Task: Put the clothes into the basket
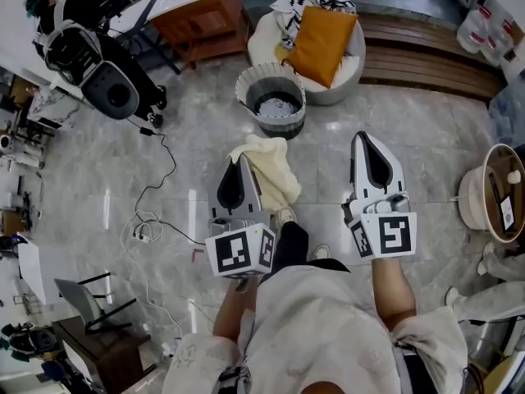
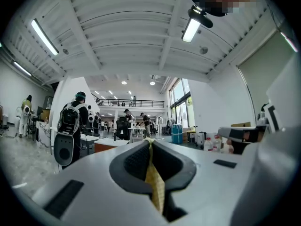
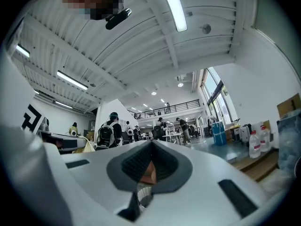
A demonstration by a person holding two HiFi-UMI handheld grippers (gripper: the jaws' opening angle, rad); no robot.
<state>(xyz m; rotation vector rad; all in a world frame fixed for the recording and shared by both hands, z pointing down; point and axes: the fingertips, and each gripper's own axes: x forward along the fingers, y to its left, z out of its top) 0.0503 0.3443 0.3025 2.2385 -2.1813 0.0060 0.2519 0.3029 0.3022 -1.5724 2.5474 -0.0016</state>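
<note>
Left tool (image 1: 243, 162) grips the yellow cloth (image 1: 272, 169) at its tip, near the basket (image 1: 247, 82); right tool (image 1: 362, 138) seems closed, empty.

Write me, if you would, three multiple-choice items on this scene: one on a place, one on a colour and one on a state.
1. Where does the grey ribbed round basket stand?
A. on a wooden desk
B. on the glossy grey floor, in front of the white round seat
C. on a chair

2. What colour is the square pillow on that seat?
A. blue
B. green
C. orange

3. What is the state of the left gripper?
A. shut on the pale yellow cloth
B. open and empty
C. shut on the basket's rim

Answers:
1. B: the head view shows it on the floor just in front of the seat.
2. C: the pillow is plainly orange.
3. A: the left gripper view shows the cloth pinched between closed jaws.
</note>
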